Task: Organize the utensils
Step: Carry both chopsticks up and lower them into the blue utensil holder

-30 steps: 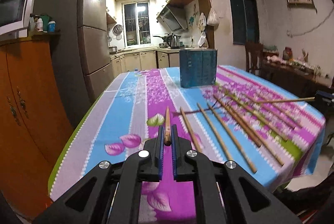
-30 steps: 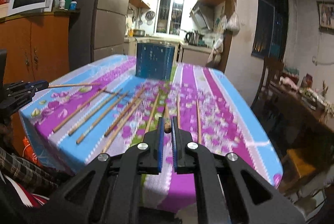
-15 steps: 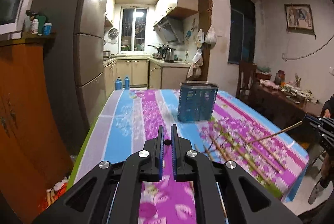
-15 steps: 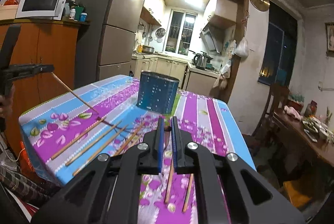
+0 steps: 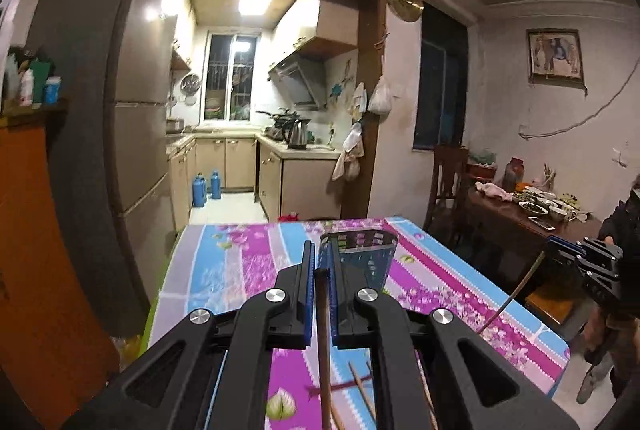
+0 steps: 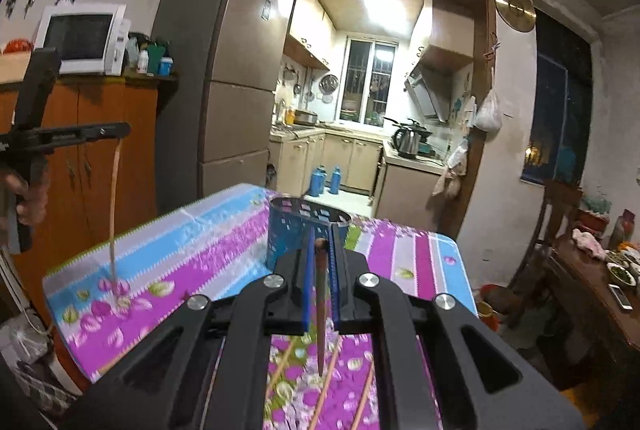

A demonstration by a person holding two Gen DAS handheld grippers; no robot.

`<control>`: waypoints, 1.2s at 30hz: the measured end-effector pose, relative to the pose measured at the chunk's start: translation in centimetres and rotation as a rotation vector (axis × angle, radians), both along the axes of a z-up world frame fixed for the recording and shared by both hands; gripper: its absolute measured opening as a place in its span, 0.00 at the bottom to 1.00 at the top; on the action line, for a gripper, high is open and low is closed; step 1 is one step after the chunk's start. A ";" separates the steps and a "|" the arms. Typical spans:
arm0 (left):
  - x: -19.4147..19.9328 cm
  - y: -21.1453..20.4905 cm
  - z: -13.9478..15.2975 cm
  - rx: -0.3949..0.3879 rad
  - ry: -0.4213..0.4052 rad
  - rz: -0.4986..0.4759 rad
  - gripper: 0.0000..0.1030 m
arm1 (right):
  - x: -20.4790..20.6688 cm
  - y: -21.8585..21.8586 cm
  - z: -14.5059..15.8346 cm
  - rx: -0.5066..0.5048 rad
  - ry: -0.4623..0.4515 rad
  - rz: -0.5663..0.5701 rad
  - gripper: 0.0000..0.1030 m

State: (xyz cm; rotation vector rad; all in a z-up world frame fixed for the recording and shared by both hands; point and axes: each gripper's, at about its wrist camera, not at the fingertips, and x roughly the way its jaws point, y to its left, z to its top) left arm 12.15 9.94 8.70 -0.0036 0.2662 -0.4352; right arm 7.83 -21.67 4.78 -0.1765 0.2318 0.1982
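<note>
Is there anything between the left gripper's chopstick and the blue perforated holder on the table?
Only bare floral tablecloth between the left gripper with its chopstick and the blue holder, in the left wrist view.

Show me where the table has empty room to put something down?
Bare cloth runs along the left side of the table, beside the blue holder. Near the front edge it is crowded with loose chopsticks.
</note>
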 end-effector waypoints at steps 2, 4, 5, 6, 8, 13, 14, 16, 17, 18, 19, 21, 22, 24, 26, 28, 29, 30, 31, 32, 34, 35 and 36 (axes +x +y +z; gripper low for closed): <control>0.9 -0.9 0.9 -0.006 0.001 -0.025 0.07 | 0.9 -0.1 0.8 0.010 -0.006 0.014 0.05; 1.8 -2.0 1.8 -0.007 -0.004 -0.047 0.07 | 1.7 0.0 1.6 0.018 -0.014 0.022 0.05; 2.1 -2.3 1.9 -0.005 -0.007 -0.054 0.07 | 2.2 -0.1 2.0 0.027 -0.015 0.029 0.05; 2.7 -2.9 2.4 -0.005 -0.012 -0.066 0.07 | 2.6 -0.2 2.4 0.035 -0.017 0.035 0.05; 3.7 -3.8 2.8 0.001 -0.021 -0.073 0.07 | 3.5 -0.3 3.1 0.044 -0.020 0.042 0.05; 6.9 -6.3 4.3 0.005 -0.042 -0.097 0.07 | 6.5 -0.7 5.4 0.072 -0.025 0.051 0.05; 7.3 -6.7 4.7 0.009 -0.048 -0.098 0.07 | 7.0 -0.7 6.0 0.072 -0.032 0.049 0.05; 8.6 -7.7 5.7 0.010 -0.063 -0.099 0.07 | 7.8 -0.8 7.0 0.071 -0.041 0.048 0.05; 9.2 -8.0 6.3 0.011 -0.070 -0.101 0.07 | 8.5 -0.8 7.9 0.073 -0.048 0.047 0.05; 9.9 -8.7 7.1 0.014 -0.086 -0.103 0.07 | 8.9 -0.8 8.4 0.075 -0.050 0.048 0.05; 10.3 -9.1 7.7 0.014 -0.096 -0.104 0.07 | 9.6 -0.8 9.1 0.078 -0.052 0.048 0.05; 11.3 -9.7 9.0 0.011 -0.118 -0.112 0.07 | 10.8 -0.9 10.3 0.086 -0.059 0.046 0.05; 11.8 -10.1 9.8 0.012 -0.138 -0.111 0.07 | 11.5 -0.9 10.9 0.089 -0.060 0.045 0.05; 13.0 -10.9 11.1 0.003 -0.164 -0.113 0.07 | 13.2 -0.9 11.8 0.096 -0.057 0.039 0.05; 14.2 -11.6 12.3 -0.009 -0.187 -0.109 0.07 | 14.7 -0.9 12.3 0.104 -0.050 0.037 0.05; 15.5 -12.3 13.0 -0.019 -0.210 -0.100 0.07 | 16.3 -0.6 12.6 0.105 -0.045 0.030 0.05; 16.3 -12.7 13.3 -0.027 -0.213 -0.102 0.07 | 16.9 -0.4 12.7 0.107 -0.045 0.030 0.05; 16.8 -12.9 13.4 -0.030 -0.217 -0.100 0.07 | 17.7 -0.3 12.7 0.114 -0.041 0.032 0.05; 17.5 -13.3 13.3 -0.034 -0.216 -0.100 0.07 | 18.2 -0.2 12.5 0.119 -0.039 0.030 0.05; 18.3 -13.7 13.0 -0.037 -0.214 -0.097 0.07 | 19.0 -0.2 12.4 0.128 -0.037 0.030 0.05; 19.4 -14.1 12.1 -0.034 -0.214 -0.090 0.07 | 20.1 -0.2 12.0 0.145 -0.026 0.033 0.05; 20.0 -14.5 11.7 -0.033 -0.209 -0.089 0.07 | 20.5 -0.1 11.6 0.150 -0.023 0.031 0.05; 20.5 -14.8 11.1 -0.025 -0.203 -0.081 0.07 | 21.1 0.0 11.2 0.153 -0.018 0.030 0.05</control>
